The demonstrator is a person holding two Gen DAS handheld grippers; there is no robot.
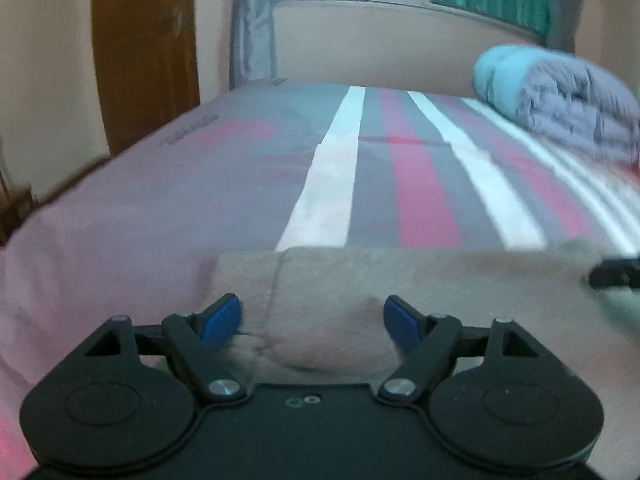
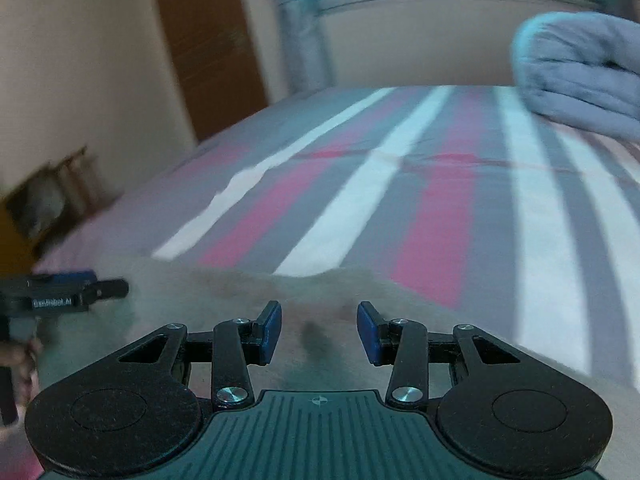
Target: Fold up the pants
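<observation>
Striped bedding covers the bed (image 1: 420,200), where the beige pants (image 1: 400,280) lie flat along its near edge. Both the left tongs (image 1: 312,322) and the right tongs (image 2: 318,330) hover over the fabric, jaws apart, holding nothing. Farther back sits a rolled quilt (image 1: 568,100).

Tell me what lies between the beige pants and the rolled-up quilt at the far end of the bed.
Only bare striped bedsheet lies between the pants and the quilt; both wrist views show it.
</observation>
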